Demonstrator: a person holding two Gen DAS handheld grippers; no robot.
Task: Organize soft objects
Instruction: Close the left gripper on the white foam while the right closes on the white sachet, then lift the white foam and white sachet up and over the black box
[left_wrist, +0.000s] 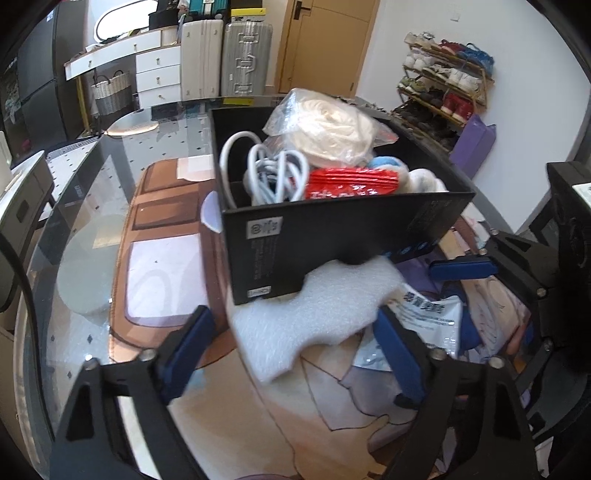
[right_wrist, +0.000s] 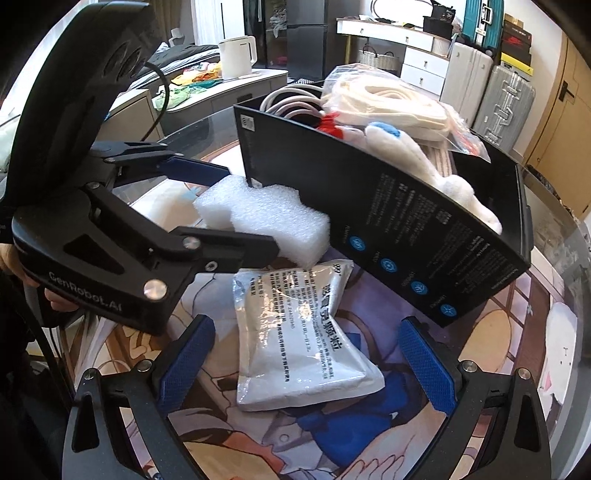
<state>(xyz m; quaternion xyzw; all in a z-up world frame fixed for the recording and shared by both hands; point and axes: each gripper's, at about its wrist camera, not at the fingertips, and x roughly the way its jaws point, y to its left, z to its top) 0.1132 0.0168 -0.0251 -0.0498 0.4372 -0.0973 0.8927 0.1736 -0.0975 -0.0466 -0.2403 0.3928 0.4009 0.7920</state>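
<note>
My left gripper (right_wrist: 236, 218) has its jaws spread around the foam block (right_wrist: 266, 221), not pinching. The right gripper (right_wrist: 306, 365) hangs jaws wide over the white pouch (right_wrist: 299, 339) (black box (right_wrist: 406, 229) already stuffed).

Beyond the far edge of the glass-topped bench (left_wrist: 74, 236) stand a white chest of drawers (left_wrist: 159, 74), two upright suitcases (left_wrist: 225, 59) and a tan wooden door (left_wrist: 325, 40) in a white wall (left_wrist: 517, 122). A loaded shoe rack (left_wrist: 443, 85) leans against that wall to the right. Past the bench's left edge, a white kettle (right_wrist: 238, 55) sits on a low counter (right_wrist: 229, 88) in bright daylight.
</note>
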